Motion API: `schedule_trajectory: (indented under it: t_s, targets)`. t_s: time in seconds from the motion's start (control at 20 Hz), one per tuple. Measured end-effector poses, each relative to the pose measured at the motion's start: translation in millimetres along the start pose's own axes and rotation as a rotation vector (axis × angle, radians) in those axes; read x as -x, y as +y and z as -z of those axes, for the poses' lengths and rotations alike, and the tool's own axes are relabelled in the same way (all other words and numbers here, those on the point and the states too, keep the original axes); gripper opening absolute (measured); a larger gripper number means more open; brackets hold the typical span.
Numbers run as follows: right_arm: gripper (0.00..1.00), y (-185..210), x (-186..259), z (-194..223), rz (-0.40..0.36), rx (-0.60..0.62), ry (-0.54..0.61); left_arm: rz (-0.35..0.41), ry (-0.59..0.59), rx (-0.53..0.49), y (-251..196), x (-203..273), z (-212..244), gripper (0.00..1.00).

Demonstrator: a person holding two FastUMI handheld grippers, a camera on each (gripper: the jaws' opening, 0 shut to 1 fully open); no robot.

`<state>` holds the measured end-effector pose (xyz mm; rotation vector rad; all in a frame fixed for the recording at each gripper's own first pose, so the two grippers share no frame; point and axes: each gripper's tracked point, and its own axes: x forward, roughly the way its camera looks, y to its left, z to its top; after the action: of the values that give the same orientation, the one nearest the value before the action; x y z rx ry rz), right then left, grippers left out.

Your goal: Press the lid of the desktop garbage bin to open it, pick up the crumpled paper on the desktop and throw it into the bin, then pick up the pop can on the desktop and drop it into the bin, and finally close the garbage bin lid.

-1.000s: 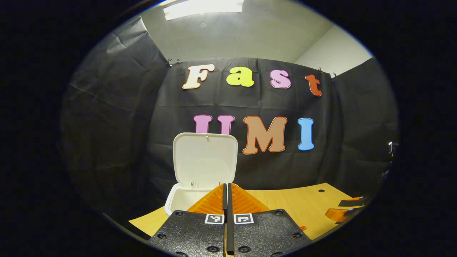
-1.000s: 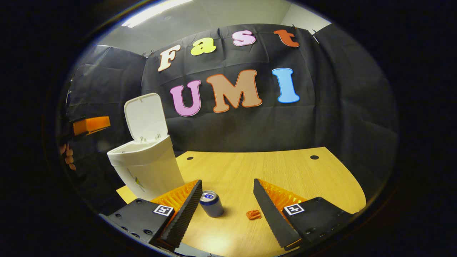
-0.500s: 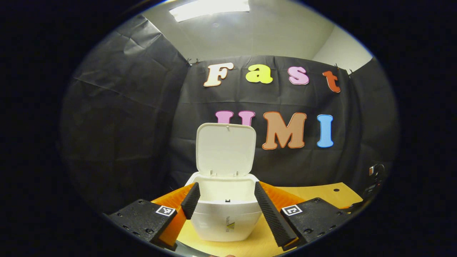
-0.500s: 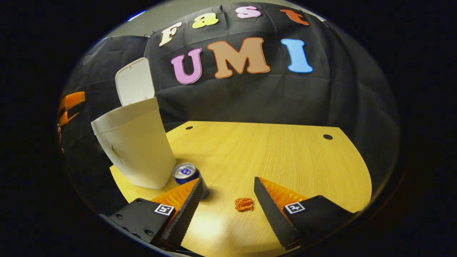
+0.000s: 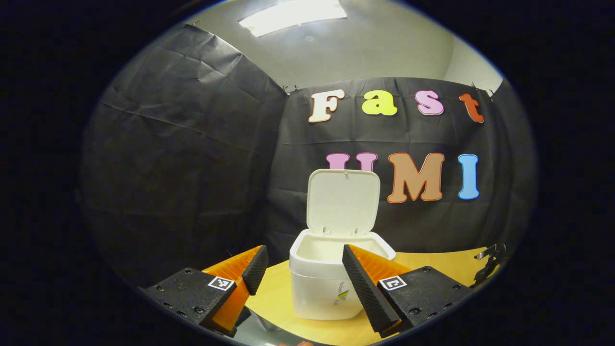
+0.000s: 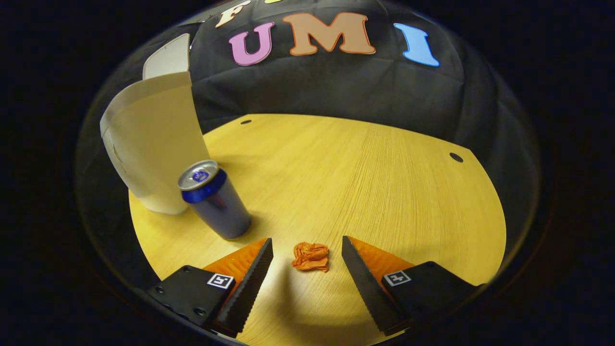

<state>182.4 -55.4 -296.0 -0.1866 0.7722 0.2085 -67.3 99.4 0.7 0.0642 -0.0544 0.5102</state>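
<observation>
Bench first, with the bin off to the left of our right tongs, lid flipped up. Pop can stands upright just beside the bin, ahead-left of those tongs. Crumpled paper sits right between the right fingers, which are spread wide and holding nothing yet. Left tongs are wide open too, empty, facing the bin. We'd guess the paper's feather-light and squishy, so pinch it across the middle.

A left tool finger hides part of the bin; the bin's bottom inside is unseen.
</observation>
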Motion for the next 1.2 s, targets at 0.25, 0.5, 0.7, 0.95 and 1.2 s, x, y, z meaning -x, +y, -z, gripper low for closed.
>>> schedule_trajectory:
  t_s: [0.25, 0.5, 0.7, 0.95, 1.2]
  targets:
    - [0.76, -2, -14, 8, -0.012, -0.080, 0.082, -0.045, 0.017, -0.007, 17, 11, 4, 0.93]
    - [0.28, -6, -11, 3, -0.012, -0.121, 0.093, -0.039, 0.034, -0.017, 17, 10, 9, 0.93]
    - [0.20, -2, -8, -2, 0.003, -0.094, 0.077, -0.019, 0.040, -0.021, 18, 9, 11, 0.92]
    - [0.18, 10, 24, -51, -0.022, -0.091, -0.032, -0.007, 0.029, -0.030, 20, 9, 8, 0.93]
    - [0.17, 50, 82, -149, -0.101, -0.027, -0.220, 0.013, 0.034, -0.001, 19, 6, 11, 0.93]
